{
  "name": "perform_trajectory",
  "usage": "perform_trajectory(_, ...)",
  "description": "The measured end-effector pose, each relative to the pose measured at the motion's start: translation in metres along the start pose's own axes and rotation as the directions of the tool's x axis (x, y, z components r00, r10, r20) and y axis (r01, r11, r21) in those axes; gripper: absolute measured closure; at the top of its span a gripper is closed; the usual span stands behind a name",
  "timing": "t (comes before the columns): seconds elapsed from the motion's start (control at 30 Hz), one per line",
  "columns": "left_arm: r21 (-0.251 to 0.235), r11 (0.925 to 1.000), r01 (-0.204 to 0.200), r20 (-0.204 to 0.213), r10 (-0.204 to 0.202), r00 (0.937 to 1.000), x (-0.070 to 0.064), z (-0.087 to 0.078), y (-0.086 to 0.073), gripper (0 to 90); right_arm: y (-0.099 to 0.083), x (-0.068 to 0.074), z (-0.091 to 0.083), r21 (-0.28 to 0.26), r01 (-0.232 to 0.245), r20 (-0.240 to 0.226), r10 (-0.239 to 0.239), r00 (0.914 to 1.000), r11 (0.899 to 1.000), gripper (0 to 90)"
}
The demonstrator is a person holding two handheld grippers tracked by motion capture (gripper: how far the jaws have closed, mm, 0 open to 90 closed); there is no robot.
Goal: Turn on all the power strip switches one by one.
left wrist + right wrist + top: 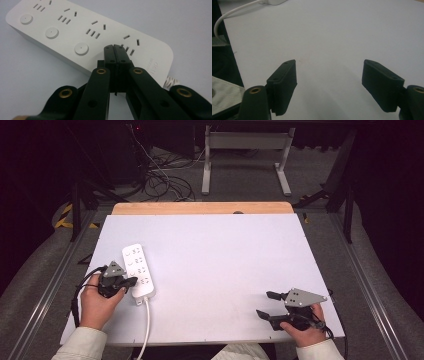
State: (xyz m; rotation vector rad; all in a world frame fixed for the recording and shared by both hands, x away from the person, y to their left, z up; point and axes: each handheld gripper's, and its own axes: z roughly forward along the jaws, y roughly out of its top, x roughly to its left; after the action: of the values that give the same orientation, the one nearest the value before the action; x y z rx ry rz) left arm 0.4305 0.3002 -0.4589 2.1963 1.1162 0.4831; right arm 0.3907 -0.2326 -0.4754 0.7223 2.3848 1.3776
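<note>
A white power strip [138, 270] lies on the left of the white table [215, 265], its cord [147, 325] running off the near edge. My left gripper [131, 282] is shut with nothing between its jaws, and its tips sit over the strip's near end. In the left gripper view the closed tips [115, 48] rest above the power strip [75, 35], beside the last socket, near a round button [81, 48]. My right gripper [266, 304] is open at the near right of the table, over bare surface. The right gripper view has its fingertips [329, 68] wide apart, with the cord [229, 15] at top left.
A wooden strip [202, 208] borders the table's far edge. Beyond it stand a white desk frame [245, 155] and tangled cables [160, 175] on the floor. Metal rails [365, 280] run along both sides of the table.
</note>
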Motion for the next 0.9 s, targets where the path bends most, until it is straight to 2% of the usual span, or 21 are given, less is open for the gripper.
perform_trajectory(0.03,0.010,0.9999,0.006,-0.002,-0.006,1.0000,-0.0002,-0.0001,0.0013,89.9,0.0000,0.0000,-0.0001,0.000,0.000,0.000,0.000,1.0000,1.000,28.5)
perform_trajectory(0.07,0.020,0.9998,-0.008,-0.008,0.008,0.9999,0.0008,-0.0003,0.0030,89.9,-0.0002,0.0000,0.0001,-0.001,-0.002,0.000,0.002,1.0000,1.000,28.5)
perform_trajectory(0.1,0.027,0.9996,0.006,-0.004,-0.005,1.0000,0.0004,-0.0002,0.0037,89.9,-0.0002,0.0000,0.0001,-0.001,-0.002,0.000,0.002,1.0000,1.000,28.5)
perform_trajectory(0.23,0.022,0.9997,0.008,0.012,-0.009,0.9999,0.0019,0.0000,0.0028,90.0,-0.0003,0.0000,0.0001,0.001,-0.001,-0.001,0.001,1.0000,1.000,28.5)
perform_trajectory(0.53,0.037,0.9993,0.004,0.004,-0.004,1.0000,0.0008,0.0006,0.0050,90.0,-0.0003,0.0001,0.0003,0.005,-0.002,0.001,0.002,1.0000,1.000,28.5)
perform_trajectory(0.7,0.047,0.9987,0.019,0.008,-0.019,0.9998,-0.0001,0.0012,0.0062,90.0,-0.0004,0.0000,0.0000,0.005,-0.003,0.002,0.003,1.0000,1.000,28.4)
perform_trajectory(0.83,0.006,0.9999,0.010,-0.011,-0.009,0.9999,-0.0012,-0.0021,0.0036,90.0,-0.0007,-0.0006,-0.0009,0.002,-0.005,0.003,0.005,1.0000,1.000,28.5)
perform_trajectory(0.9,-0.049,0.9987,0.015,-0.015,-0.015,0.9998,0.0006,-0.0059,0.0032,90.0,-0.0008,-0.0012,-0.0011,-0.001,-0.006,0.004,0.006,1.0000,1.000,28.4)
